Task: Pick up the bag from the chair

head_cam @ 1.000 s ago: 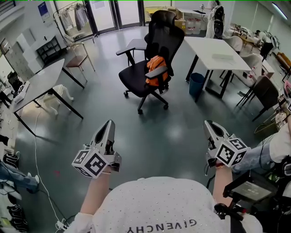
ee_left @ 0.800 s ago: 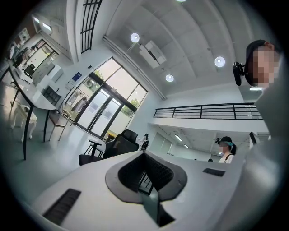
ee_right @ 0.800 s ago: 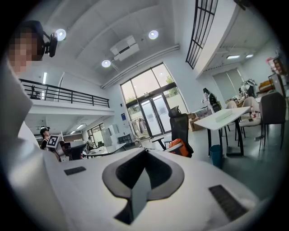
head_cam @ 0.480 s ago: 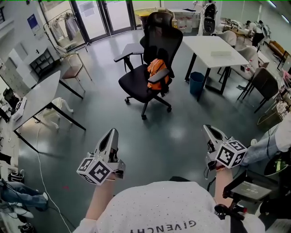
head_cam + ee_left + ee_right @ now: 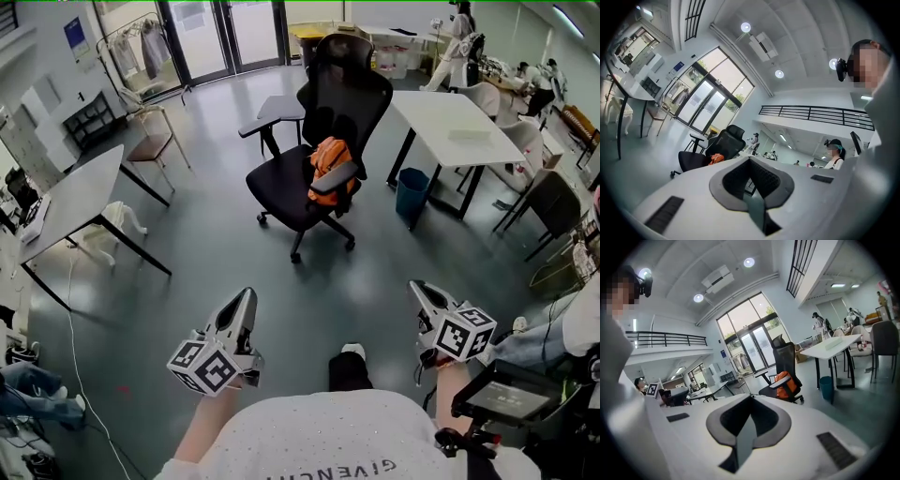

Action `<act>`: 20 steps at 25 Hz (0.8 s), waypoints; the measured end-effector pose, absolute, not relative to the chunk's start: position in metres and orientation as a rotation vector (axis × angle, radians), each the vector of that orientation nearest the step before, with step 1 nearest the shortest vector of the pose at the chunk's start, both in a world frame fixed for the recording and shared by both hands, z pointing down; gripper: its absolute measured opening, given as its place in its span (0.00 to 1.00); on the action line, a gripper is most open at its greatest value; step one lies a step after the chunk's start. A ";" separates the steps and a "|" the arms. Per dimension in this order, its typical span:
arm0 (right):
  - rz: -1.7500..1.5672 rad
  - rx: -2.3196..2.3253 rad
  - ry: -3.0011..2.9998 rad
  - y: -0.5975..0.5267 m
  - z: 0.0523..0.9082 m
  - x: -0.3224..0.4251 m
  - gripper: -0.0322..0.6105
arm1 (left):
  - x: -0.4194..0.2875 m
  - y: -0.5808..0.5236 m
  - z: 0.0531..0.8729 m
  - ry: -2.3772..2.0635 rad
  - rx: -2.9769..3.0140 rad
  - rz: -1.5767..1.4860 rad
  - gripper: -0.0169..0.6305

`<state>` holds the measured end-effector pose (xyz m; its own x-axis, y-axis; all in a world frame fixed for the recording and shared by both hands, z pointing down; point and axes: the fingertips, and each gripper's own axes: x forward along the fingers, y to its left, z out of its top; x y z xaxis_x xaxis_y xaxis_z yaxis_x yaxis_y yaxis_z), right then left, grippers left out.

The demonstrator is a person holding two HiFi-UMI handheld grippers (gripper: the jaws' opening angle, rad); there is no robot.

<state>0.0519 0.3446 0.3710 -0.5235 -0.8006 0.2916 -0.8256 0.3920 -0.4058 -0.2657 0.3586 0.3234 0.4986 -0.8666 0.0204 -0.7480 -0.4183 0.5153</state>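
Floor: open grey expanse filling the middle of the head view. Nothing stands on it between me and the target.

Chair: black office chair, centre and slightly upward in the head view. The tall back is toward the top of the frame and the seat front is turned toward the lower left. A white counter stands just to its right.

Bag: orange, on the seat, leaning against the backrest. Its long axis runs roughly upright with a slight tilt. The chair's near armrest crosses in front of it on the right-hand side.

Left gripper: lower left of the head view, jaws together, nothing between them. In its own view the left gripper points a little to the right of the bag.

Right gripper: lower right of the head view, jaws also together and empty. In its own view the right gripper points left of the bag.

Key relation: the bag lies straight up the frame, about midway between the two grippers and well apart from both. I judge neither gripper clearly nearer. The armrest guards the right-hand approach, so the left side over the open seat front looks easier. Both grippers must open before any grasp. The pickup has not started.
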 end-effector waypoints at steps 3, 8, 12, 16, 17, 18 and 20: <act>0.773 1.443 -2.606 0.295 0.359 0.045 0.06 | -0.261 0.327 0.322 -1.347 2.264 -0.341 0.05; 0.713 1.358 -2.661 0.208 0.339 0.053 0.06 | -0.239 0.259 0.314 -1.376 2.245 -0.366 0.05; 0.702 1.301 -2.671 0.153 0.340 0.064 0.06 | -0.224 0.212 0.309 -1.409 2.250 -0.389 0.05; 0.712 1.256 -2.671 0.092 0.343 0.089 0.06 | -0.197 0.159 0.308 -1.444 2.234 -0.391 0.05; 0.713 1.245 -2.676 0.077 0.343 0.096 0.06 | -0.188 0.145 0.308 -1.452 2.229 -0.387 0.05; 0.713 1.235 -2.681 0.066 0.343 0.102 0.06 | -0.182 0.134 0.309 -1.458 2.225 -0.386 0.05; 0.712 1.218 -2.689 0.053 0.343 0.107 0.06 | -0.176 0.121 0.308 -1.471 2.224 -0.388 0.05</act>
